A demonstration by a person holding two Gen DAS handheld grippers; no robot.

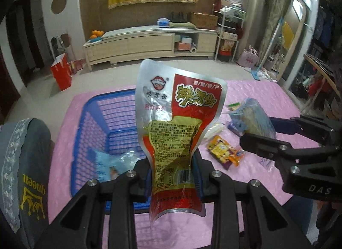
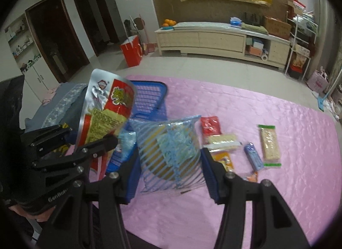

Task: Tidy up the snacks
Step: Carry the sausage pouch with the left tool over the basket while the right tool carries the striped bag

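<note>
My left gripper (image 1: pixel 175 176) is shut on the lower part of a silver and red snack pouch (image 1: pixel 181 110), which stands upright above the pink cloth. Behind it to the left sits a blue slatted basket (image 1: pixel 102 107) with a light blue packet (image 1: pixel 106 161) inside. In the right wrist view my right gripper (image 2: pixel 170 163) is shut on a clear packet with blue stripes (image 2: pixel 171 150), held in the air. The left gripper (image 2: pixel 89 135) with its pouch (image 2: pixel 106 107) appears at the left there, in front of the basket (image 2: pixel 149 92). The right gripper (image 1: pixel 258 130) also shows at the right of the left wrist view.
Loose snacks lie on the pink cloth (image 2: pixel 277 184): a red packet (image 2: pixel 210 125), a cracker pack (image 2: pixel 222 141), a yellow-orange pack (image 1: pixel 224 150), a small blue pack (image 2: pixel 253 156) and a green-ended rice bar (image 2: pixel 269 145). A grey cushion (image 1: pixel 25 163) lies left of the basket.
</note>
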